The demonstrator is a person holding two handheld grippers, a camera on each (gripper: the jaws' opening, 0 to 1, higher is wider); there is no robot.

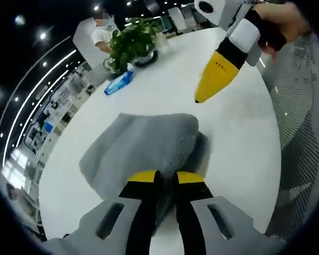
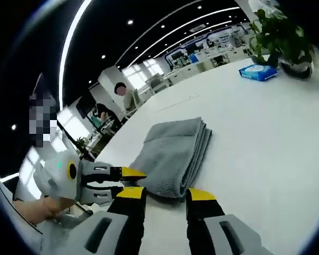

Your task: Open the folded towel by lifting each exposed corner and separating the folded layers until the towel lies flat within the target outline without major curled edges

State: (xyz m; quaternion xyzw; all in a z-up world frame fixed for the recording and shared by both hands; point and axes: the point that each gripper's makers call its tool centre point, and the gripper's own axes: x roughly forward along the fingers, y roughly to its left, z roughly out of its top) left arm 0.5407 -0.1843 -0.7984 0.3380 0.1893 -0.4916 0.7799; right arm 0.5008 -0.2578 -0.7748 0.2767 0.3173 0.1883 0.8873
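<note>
Left gripper (image 1: 166, 178): jaws close together, narrow gap, pinching towel (image 1: 143, 149) edge between tips. Right gripper (image 2: 166, 194): jaws apart, just short of towel's near edge, holding nothing; in left gripper view it hovers tilted above table (image 1: 239, 143), hand (image 1: 279, 21) gripping its body.

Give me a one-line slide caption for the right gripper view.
Folded grey towel on the white table, right gripper open before its near edge, left gripper at its corner.
</note>
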